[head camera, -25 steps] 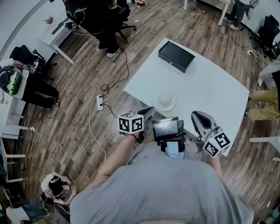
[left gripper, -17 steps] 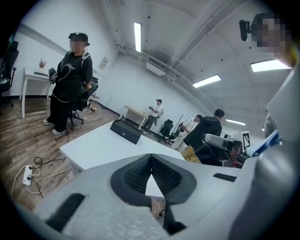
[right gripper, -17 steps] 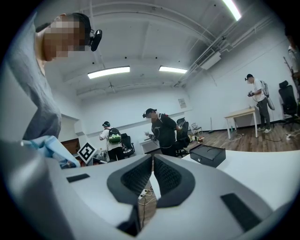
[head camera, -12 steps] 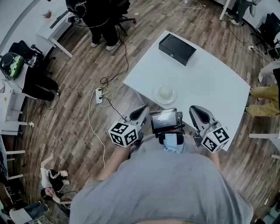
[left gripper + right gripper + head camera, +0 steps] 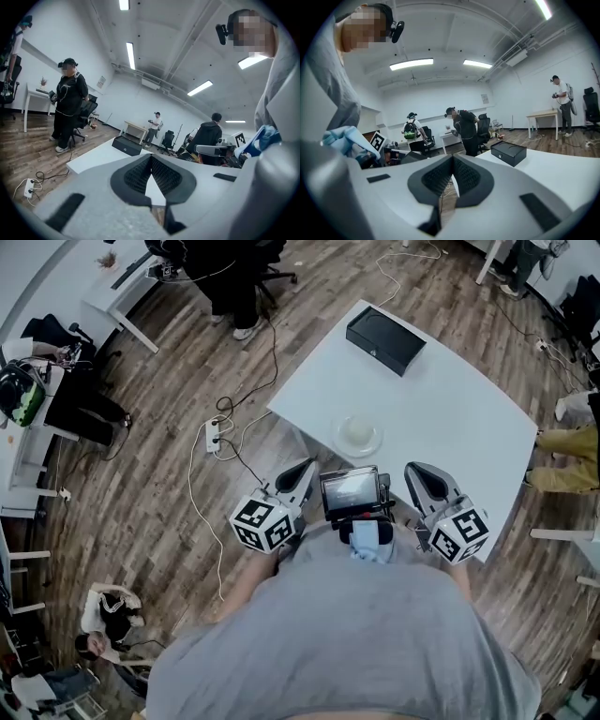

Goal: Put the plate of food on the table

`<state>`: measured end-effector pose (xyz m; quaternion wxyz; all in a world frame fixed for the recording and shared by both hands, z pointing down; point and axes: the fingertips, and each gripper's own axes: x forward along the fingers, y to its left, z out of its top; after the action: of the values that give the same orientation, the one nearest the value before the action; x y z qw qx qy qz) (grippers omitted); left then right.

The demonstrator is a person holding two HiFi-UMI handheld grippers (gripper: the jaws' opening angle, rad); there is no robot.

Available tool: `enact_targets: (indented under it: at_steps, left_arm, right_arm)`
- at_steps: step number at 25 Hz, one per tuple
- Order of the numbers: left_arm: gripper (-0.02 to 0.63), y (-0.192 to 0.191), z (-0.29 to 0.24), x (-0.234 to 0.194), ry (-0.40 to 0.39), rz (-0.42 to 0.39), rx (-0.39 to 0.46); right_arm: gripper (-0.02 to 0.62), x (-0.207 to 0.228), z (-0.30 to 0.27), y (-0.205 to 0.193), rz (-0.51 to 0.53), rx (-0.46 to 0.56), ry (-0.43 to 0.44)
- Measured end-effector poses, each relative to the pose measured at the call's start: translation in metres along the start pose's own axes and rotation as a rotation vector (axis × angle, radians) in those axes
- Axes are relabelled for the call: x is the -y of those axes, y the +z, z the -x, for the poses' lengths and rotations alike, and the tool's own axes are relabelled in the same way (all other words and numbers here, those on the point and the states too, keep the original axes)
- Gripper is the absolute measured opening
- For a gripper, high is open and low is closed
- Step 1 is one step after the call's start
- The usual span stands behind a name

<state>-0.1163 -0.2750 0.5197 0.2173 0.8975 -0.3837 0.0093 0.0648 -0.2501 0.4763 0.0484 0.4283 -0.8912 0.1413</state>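
Left gripper (image 5: 151, 158) and right gripper (image 5: 453, 160): both are being held close to the person's body, jaws pressed together on nothing, pointing toward the white table (image 5: 450, 418). Plate of food (image 5: 357, 435): it is already sitting on the table near its front edge, just beyond the grippers and well apart from the black box (image 5: 385, 339). Handling, as judged: it is looking shallow, stiff, smooth, breakable and fairly light, so it is calling for a rim grip kept level.
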Motion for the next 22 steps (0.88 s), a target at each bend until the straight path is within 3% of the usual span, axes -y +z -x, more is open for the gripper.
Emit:
enact_targets:
  at_steps: [22]
  left_arm:
    - [0.018,0.0069,0.0058,0.0006,-0.022,0.011,0.041]
  right_arm:
    - [0.029,-0.0027,0.0054,0.0017,0.013,-0.019,0.005]
